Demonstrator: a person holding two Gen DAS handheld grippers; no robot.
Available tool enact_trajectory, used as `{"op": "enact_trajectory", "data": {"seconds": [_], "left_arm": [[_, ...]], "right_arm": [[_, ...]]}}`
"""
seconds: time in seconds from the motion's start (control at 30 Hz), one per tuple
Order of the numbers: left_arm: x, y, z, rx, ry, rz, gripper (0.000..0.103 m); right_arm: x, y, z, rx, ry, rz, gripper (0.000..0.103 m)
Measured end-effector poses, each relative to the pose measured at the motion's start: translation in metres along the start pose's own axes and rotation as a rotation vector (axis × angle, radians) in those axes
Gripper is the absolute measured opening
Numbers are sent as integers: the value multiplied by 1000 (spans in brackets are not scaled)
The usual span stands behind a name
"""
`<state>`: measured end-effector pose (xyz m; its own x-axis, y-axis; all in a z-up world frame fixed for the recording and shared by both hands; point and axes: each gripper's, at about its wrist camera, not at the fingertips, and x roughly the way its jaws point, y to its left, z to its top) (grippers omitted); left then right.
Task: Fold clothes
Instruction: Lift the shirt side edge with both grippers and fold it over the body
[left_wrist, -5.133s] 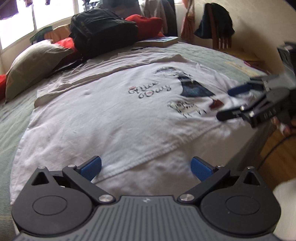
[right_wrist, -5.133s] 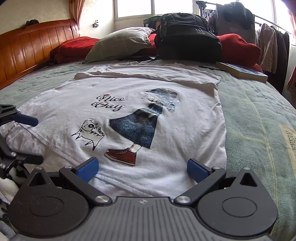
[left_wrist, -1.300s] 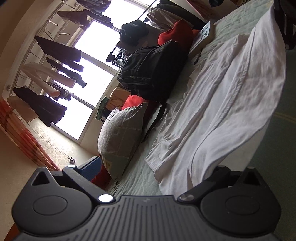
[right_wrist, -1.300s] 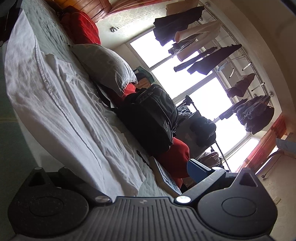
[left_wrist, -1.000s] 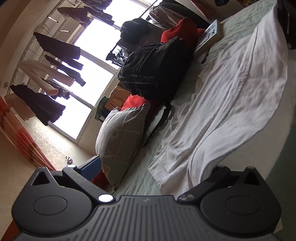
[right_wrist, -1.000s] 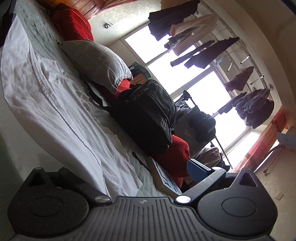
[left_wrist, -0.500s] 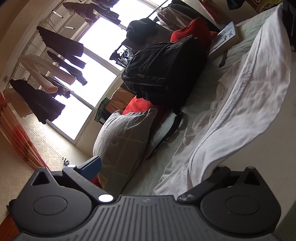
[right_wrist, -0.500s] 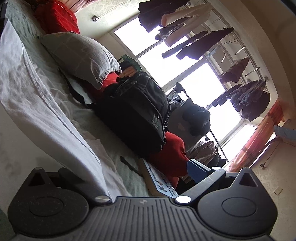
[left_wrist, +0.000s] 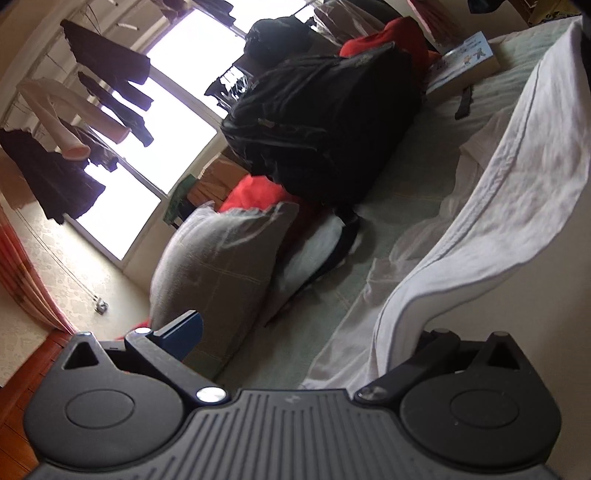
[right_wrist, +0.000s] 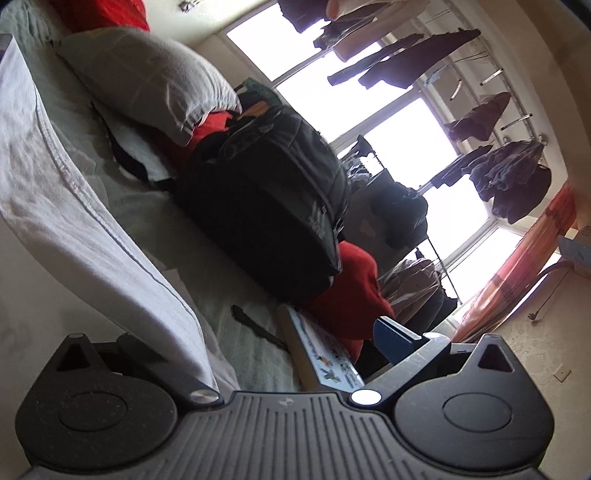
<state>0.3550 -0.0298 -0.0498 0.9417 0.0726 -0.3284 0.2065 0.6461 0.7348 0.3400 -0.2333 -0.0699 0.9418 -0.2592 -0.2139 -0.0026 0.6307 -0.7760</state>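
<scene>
The left hand-held gripper (left_wrist: 295, 328) is tipped on its side. Its two fingers are spread wide apart, so it is not clenched. One blue pad (left_wrist: 184, 332) shows in the open. The other finger is hidden under the white shirt (left_wrist: 498, 206), which hangs over it. I cannot tell if the cloth is only hooked there or pinched in some way.

The right hand-held gripper (right_wrist: 284, 336) is tipped too. Its fingers are also wide apart. One blue pad (right_wrist: 391, 336) is bare. The shirt (right_wrist: 55, 206) lies over the other finger and covers it.

The shirt's edge is lifted up off the bed (left_wrist: 406, 192). It runs like a long white band from one gripper toward the other. You can see the stitched hem along it. The rest of the shirt lies on the green bed cover (right_wrist: 147, 214) below.

Past the shirt, a big black backpack (left_wrist: 325, 122) sits on the bed. In the right view the backpack (right_wrist: 266, 199) is in the middle. A grey pillow (left_wrist: 221, 266) leans just beside it. There are red cushions (right_wrist: 347, 295) behind and beside the backpack. A flat book (right_wrist: 321, 354) lies on the bed near a red cushion, and in the left view the book (left_wrist: 465, 62) is at the top.

Behind the bed is a bright window (right_wrist: 399, 122). Dark clothes (right_wrist: 406, 59) hang on a rail above it.
</scene>
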Motion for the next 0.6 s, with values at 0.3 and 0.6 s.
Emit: {"op": "enact_trajectory", "data": {"seconds": [0.3, 0.6], "left_arm": [[4, -4, -15, -29, 50, -89, 102], [-71, 40, -37, -142, 25, -341, 102]], "right_arm": [[20, 22, -10, -4, 102, 92, 103], [-37, -30, -29, 141, 73, 319, 103]]}}
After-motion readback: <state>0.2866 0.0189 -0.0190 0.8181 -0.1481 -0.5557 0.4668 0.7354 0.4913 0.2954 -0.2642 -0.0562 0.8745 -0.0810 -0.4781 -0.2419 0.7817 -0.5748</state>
